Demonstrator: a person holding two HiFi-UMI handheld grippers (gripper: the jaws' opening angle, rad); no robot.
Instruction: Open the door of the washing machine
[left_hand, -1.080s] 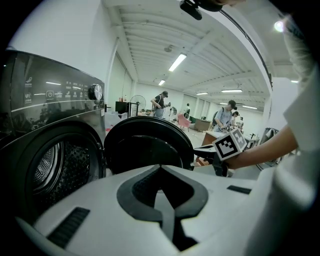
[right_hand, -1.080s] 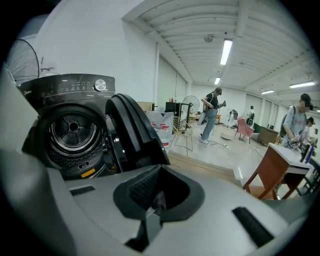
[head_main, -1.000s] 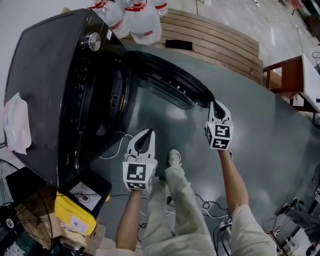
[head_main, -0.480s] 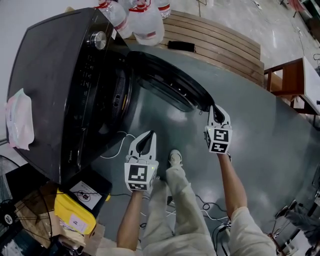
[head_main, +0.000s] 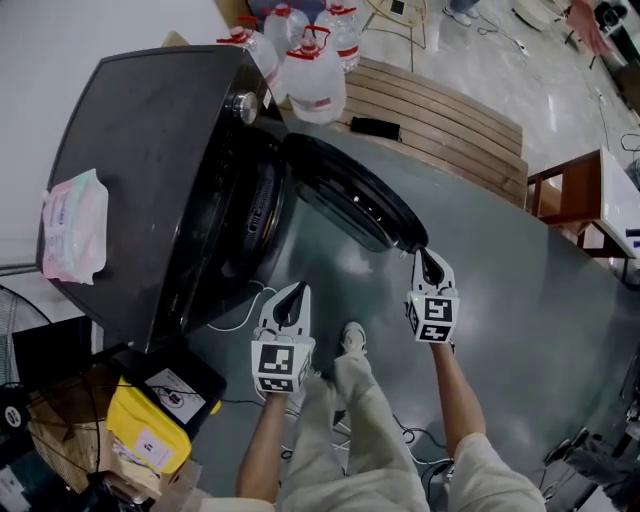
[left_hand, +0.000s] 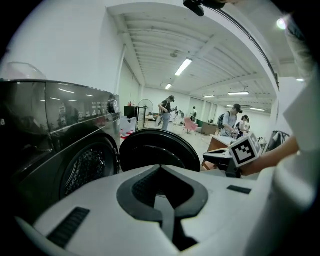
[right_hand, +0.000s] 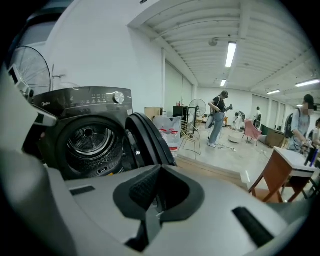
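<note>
The dark washing machine (head_main: 150, 170) stands at the upper left in the head view, its round door (head_main: 355, 195) swung wide open toward the right. The drum (right_hand: 87, 140) shows through the opening in the right gripper view. My right gripper (head_main: 428, 262) is shut, with nothing in it, just off the door's outer edge. My left gripper (head_main: 291, 296) hangs shut and empty in front of the machine, apart from it. In the left gripper view the open door (left_hand: 160, 150) and the right gripper's marker cube (left_hand: 246, 148) lie ahead.
Several water bottles (head_main: 310, 70) stand behind the machine beside a wooden platform (head_main: 440, 115). A pale packet (head_main: 75, 225) lies on the machine's top. A yellow box (head_main: 145, 435) and cables sit at lower left, a wooden table (head_main: 575, 195) at right. People stand in the far room (right_hand: 217, 120).
Both grippers have drawn back and up a little from the machine. The right gripper has come off the door's edge. The camera has tilted, showing more of the machine's top.
</note>
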